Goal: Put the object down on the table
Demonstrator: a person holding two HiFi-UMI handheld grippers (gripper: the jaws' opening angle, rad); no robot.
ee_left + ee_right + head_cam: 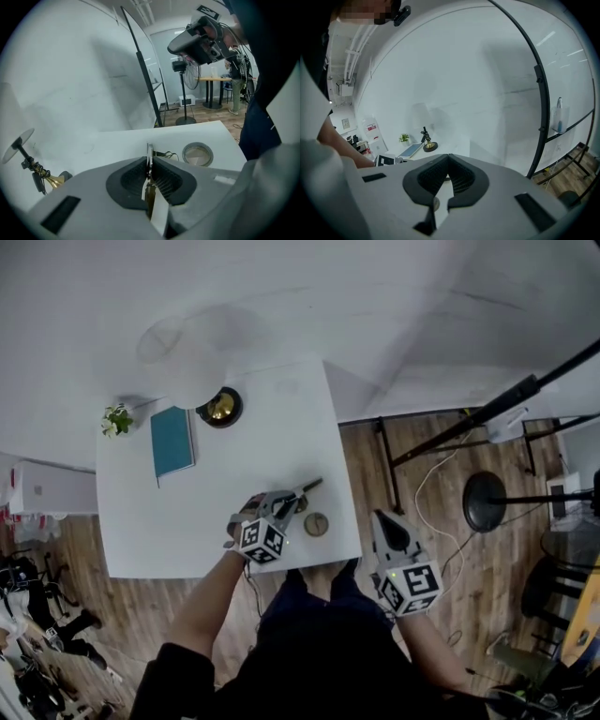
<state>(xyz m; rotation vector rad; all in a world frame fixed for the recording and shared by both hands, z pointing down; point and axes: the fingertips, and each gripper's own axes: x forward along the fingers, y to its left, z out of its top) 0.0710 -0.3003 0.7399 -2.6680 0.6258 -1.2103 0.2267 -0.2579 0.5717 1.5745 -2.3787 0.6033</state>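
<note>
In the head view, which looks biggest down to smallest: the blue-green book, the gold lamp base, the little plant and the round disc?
1. Teal book
2. Lamp base
3. Little plant and round disc: they look about alike, so no ranking.

Matt plastic, ribbed rubber, a glint of metal

The left gripper (149,161) is showing a matt grey plastic shell, and its fingers (129,180), lined with black ribbed rubber, are pressing on a thin object (149,151) whose edge is glinting like metal. Beyond the fingers the table (206,133) is looking smooth and matt white. Just right of them a round disc (197,154) is shining at its metallic rim, and far left a lamp base (54,181) is gleaming like glossy brass.
</note>
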